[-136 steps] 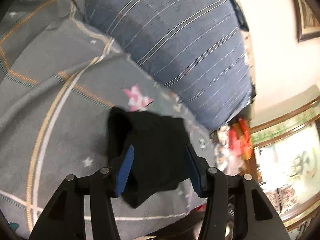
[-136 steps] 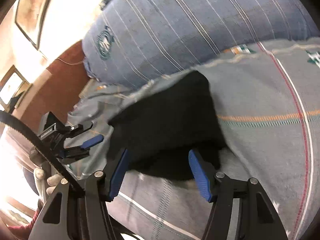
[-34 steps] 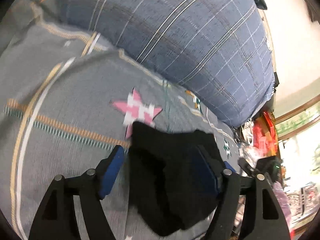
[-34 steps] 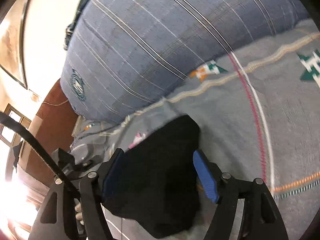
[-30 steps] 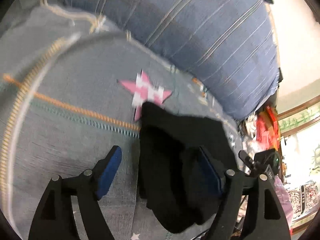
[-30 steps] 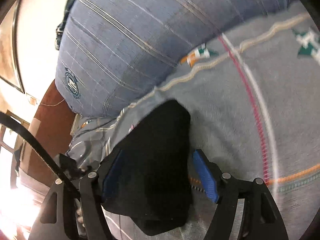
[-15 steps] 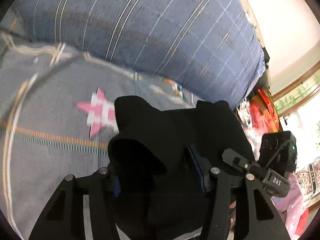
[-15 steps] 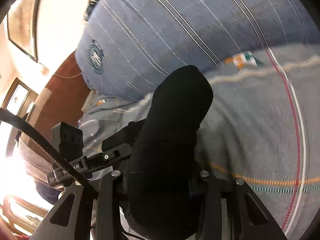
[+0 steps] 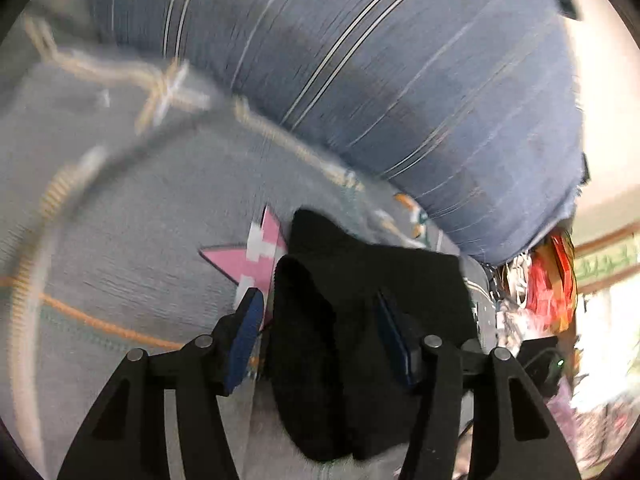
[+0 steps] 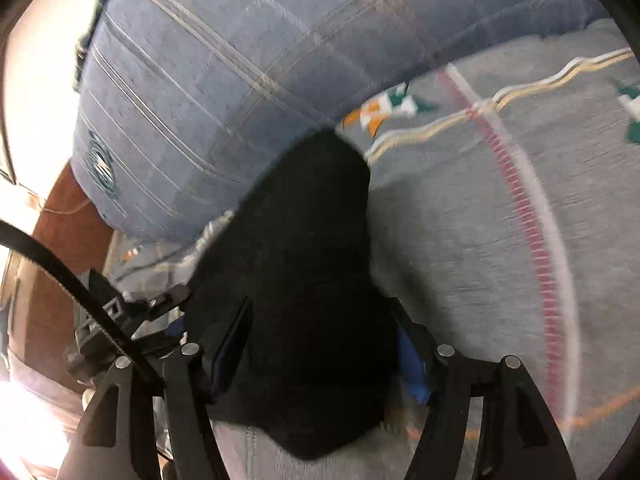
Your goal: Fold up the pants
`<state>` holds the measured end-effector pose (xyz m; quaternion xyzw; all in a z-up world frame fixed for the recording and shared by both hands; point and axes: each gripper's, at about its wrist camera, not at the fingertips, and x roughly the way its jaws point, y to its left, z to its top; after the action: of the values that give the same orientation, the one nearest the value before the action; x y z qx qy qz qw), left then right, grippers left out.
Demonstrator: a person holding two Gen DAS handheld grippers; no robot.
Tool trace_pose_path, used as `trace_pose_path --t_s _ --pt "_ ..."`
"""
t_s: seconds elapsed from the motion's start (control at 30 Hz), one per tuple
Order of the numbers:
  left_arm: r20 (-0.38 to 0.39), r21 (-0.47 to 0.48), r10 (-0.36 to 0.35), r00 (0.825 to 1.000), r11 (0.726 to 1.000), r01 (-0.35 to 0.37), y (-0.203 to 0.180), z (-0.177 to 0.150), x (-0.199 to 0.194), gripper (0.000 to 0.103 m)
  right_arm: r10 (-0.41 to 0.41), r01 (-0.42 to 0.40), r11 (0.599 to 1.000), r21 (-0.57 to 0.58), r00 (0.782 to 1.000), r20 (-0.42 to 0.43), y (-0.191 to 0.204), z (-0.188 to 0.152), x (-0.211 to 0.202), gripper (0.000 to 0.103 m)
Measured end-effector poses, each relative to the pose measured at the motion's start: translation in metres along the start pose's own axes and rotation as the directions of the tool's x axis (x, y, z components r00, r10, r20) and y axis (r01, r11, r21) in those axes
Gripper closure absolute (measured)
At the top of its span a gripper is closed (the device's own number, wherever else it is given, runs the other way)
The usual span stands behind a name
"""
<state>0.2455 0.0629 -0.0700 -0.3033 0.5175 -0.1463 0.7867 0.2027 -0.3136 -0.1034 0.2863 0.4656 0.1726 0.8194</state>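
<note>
Grey patterned bedspread (image 9: pixel 120 240) carries black folded pants (image 9: pixel 360 320) and a blue striped pillow (image 9: pixel 400 80)

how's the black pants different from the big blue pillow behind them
The pants are plain black with no pattern; the pillow is blue with thin pale stripes crossing it. The pants are a small folded bundle lying between the fingers of both grippers, left and right; the pillow is far larger and nothing holds it. The pants lie limp and creased; the pillow looks plump and rounded. Both rest on the grey patterned bedcover.
</note>
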Motion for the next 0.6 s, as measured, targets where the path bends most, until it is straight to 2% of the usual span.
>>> trace_pose_path --t_s 0.07,0.13,0.23,0.27,0.33,0.4,0.47,0.5,0.6 --pt "0.042 0.034 -0.03 0.999 0.999 0.029 -0.013 -0.002 -0.017 0.046 0.01 -0.007 0.999 -0.035 0.997 0.083 0.005 0.001 -0.026 0.03" --pt "0.039 0.076 -0.069 0.997 0.995 0.066 -0.031 -0.002 -0.018 0.043 0.079 -0.074 0.996 -0.042 0.989 0.123 0.013 0.008 -0.042 0.03" --pt "0.014 0.115 -0.071 0.997 0.991 0.069 -0.05 -0.006 0.005 0.042 0.201 -0.199 0.979 -0.037 0.976 0.079 0.026 0.015 -0.035 0.03" --pt "-0.002 0.115 -0.056 0.998 0.992 0.056 -0.052 -0.008 0.017 0.042 0.217 -0.216 0.976 -0.032 0.974 0.061 0.029 0.015 -0.028 0.03" --pt "-0.022 0.093 -0.008 1.0 0.996 0.01 -0.046 -0.009 0.042 0.042 0.209 -0.208 0.978 -0.024 0.978 0.026 0.03 0.016 -0.007 0.03" --pt "-0.003 0.084 0.009 1.0 0.996 -0.009 -0.039 -0.007 0.061 0.043 0.15 -0.15 0.989 0.005 0.989 0.01 0.02 0.02 0.014 0.032" --pt "0.022 0.092 0.005 1.0 0.996 -0.007 -0.042 -0.008 0.061 0.043 0.123 -0.123 0.992 0.032 0.992 -0.002 0.009 0.021 0.028 0.035" --pt "0.01 0.085 0.006 1.0 0.996 -0.007 -0.045 -0.007 0.06 0.043 0.127 -0.127 0.991 0.036 0.992 0.015 0.005 0.021 0.029 0.037" --pt "-0.001 0.087 0.019 1.0 0.996 -0.019 -0.049 -0.008 0.04 0.043 0.121 -0.123 0.992 0.032 0.991 0.054 0.011 0.019 0.014 0.036"
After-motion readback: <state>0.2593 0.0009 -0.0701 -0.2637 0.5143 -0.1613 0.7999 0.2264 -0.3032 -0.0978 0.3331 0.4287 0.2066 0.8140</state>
